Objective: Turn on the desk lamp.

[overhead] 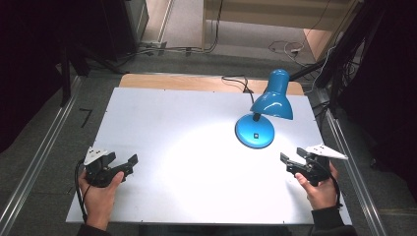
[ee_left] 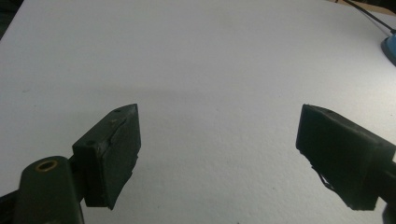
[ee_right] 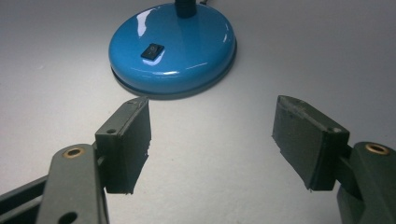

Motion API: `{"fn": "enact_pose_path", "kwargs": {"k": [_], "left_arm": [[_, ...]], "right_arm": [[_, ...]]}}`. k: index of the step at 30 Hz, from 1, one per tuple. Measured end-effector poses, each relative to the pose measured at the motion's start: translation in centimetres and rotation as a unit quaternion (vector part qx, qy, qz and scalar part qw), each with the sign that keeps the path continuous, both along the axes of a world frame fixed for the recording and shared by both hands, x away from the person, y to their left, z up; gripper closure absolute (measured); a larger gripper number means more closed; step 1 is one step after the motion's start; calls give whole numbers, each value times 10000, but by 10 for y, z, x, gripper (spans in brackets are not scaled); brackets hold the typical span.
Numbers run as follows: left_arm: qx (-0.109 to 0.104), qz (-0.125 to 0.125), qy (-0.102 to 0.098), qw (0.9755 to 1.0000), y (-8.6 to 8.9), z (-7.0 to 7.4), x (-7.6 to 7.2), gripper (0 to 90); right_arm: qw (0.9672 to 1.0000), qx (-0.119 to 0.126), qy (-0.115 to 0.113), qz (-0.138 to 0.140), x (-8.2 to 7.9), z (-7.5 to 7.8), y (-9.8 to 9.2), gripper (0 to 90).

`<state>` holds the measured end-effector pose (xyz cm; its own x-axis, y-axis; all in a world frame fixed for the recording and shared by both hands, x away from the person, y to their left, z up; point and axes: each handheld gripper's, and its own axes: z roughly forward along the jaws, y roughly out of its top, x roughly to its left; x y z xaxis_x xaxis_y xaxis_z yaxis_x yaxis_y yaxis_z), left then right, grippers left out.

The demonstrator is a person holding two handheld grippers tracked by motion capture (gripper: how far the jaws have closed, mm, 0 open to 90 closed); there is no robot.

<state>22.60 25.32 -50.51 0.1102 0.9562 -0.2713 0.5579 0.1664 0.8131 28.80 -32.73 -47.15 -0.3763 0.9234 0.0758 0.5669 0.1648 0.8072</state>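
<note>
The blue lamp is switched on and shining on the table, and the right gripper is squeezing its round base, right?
Not quite. The right gripper is not squeezing the round base: the right gripper view shows its jaws open with only bare table between them, and the base lies ahead of them, untouched. The rest is right: the blue lamp is on and lights a bright patch on the table in the high view.

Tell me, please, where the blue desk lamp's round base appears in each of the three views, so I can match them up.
High view: the lamp base sits right of centre on the white table, under the shade.
Left gripper view: a blue sliver at the right edge.
Right gripper view: upper centre, beyond the open jaws.
Shared landmark: the lamp's black cord.
</note>
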Motion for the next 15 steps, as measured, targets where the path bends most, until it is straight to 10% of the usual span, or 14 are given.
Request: {"fn": "enact_pose_path", "kwargs": {"k": [15], "left_arm": [[16,11,-10,10000,-1,1,0,148]], "right_arm": [[9985,-17,137,-529,-29,-6,-50,263]]}}
